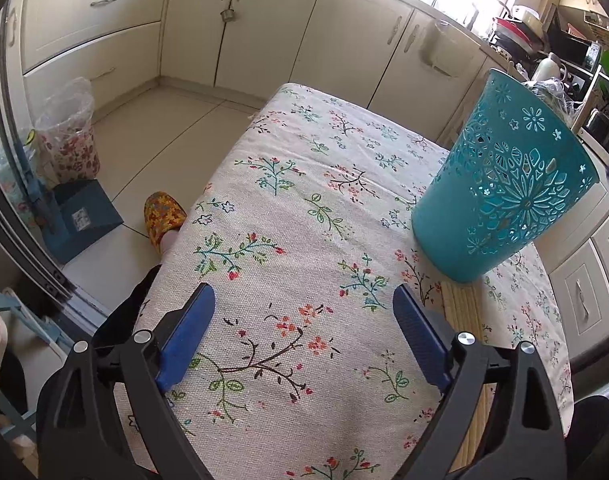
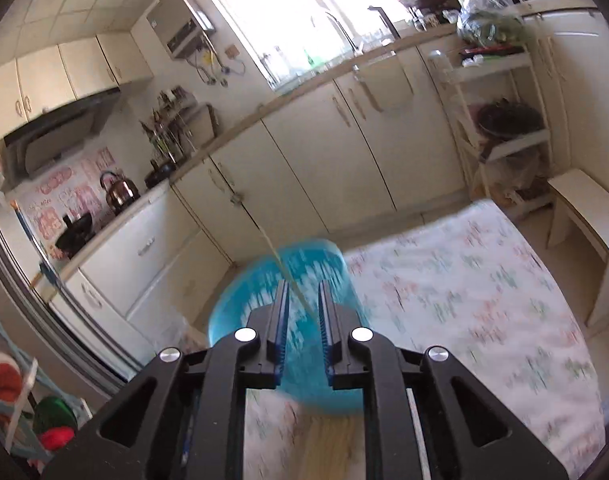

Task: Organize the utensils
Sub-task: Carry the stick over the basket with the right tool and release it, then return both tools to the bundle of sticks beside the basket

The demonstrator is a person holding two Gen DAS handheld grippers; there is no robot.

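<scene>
while a pale chopstick point(image 2: 294, 280) slants between the right gripper point(image 2: 303, 292)'s slightly parted fingers, over the teal holder point(image 1: 504, 184) on the counter point(image 1: 296, 184), the left gripper point(image 1: 304, 308) hangs wide open, empty, at near left.

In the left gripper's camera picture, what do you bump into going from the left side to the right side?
Clear bin bag → blue box on the floor → yellow flowery slipper → flowery tablecloth → teal cup with cut-out flowers.
</scene>
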